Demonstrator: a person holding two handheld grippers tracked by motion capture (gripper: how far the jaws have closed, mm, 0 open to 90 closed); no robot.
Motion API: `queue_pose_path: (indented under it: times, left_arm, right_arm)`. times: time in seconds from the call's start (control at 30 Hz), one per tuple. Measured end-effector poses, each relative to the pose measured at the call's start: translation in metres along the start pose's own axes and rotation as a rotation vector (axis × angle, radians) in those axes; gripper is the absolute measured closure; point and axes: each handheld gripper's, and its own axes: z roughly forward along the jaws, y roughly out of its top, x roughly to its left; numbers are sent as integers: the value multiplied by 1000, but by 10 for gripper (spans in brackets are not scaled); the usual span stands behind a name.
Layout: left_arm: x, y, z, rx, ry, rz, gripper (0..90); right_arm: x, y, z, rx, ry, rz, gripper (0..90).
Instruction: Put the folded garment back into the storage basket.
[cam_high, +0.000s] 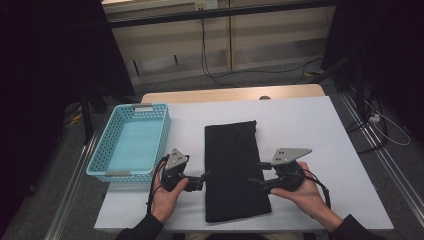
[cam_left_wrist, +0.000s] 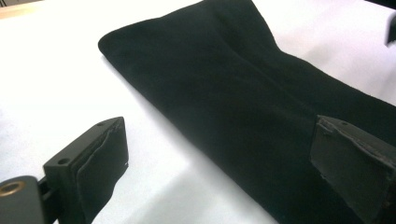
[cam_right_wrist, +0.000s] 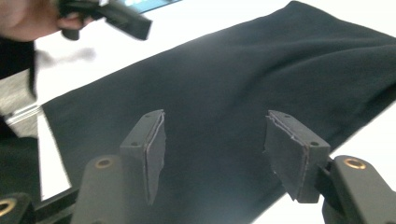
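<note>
both sets of jaws are spread wide, holding nothing. left gripper (cam_high: 204, 176) sits at the left edge of the black cloth (cam_high: 234, 167), right gripper (cam_high: 256, 181) over its right side. cloth's flat mid-table, beside the blue basket (cam_high: 131, 142). a shallow pinch could probably slip off the fabric.

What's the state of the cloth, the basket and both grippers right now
black cloth: folded long, lying flat on the table, not gripped.
blue basket: upright, empty.
left gripper: open, at the cloth's left edge.
right gripper: open, over the cloth's right edge.
</note>
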Motion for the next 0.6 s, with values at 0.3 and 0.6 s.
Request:
queue_pose_path:
  times: [0.3, 0.6]
  left_arm:
    - [-3, 0, 1, 7, -3, 7, 48]
    - [-5, 1, 2, 11, 0, 20, 48]
  right_arm:
    - [27, -10, 4, 42, 95, -55, 400]
    - [62, -14, 21, 123, 178, -201, 483]
